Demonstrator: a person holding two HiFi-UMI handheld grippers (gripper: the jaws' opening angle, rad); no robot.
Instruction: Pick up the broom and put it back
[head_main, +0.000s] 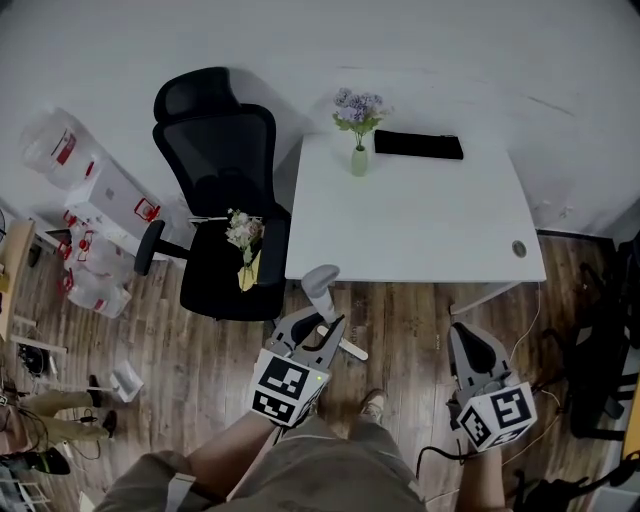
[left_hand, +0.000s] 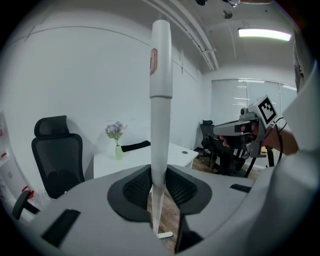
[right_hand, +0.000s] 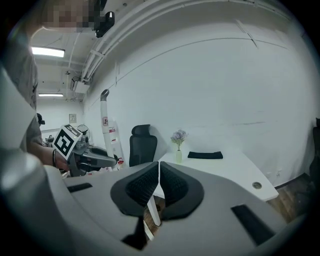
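**Broom clamped in the left hand-held gripper; right one shut and empty**

The wood floor lay beneath both hand-held grippers. The white tabletop stood ahead of them, with its near edge just beyond the left hand-held gripper and the right hand-held gripper. A black chair stood ahead and to the left of the left hand-held gripper, beside the tabletop.

The white broom was in the left hand-held gripper. In the left gripper view its handle rose upright between the jaws, and the pads pressed on it from both sides. The handle ran on below the jaws toward the floor. In the head view the handle's top showed just ahead of that hand-held gripper.

The right hand-held gripper was clenched, with its jaws together and nothing between them. It was well apart from the broom, off to its right.

A bouquet lay on the chair seat, ahead-left of the left hand-held gripper. Far ahead, at the tabletop's back edge, a black pad lay with a vase of flowers just to its left.
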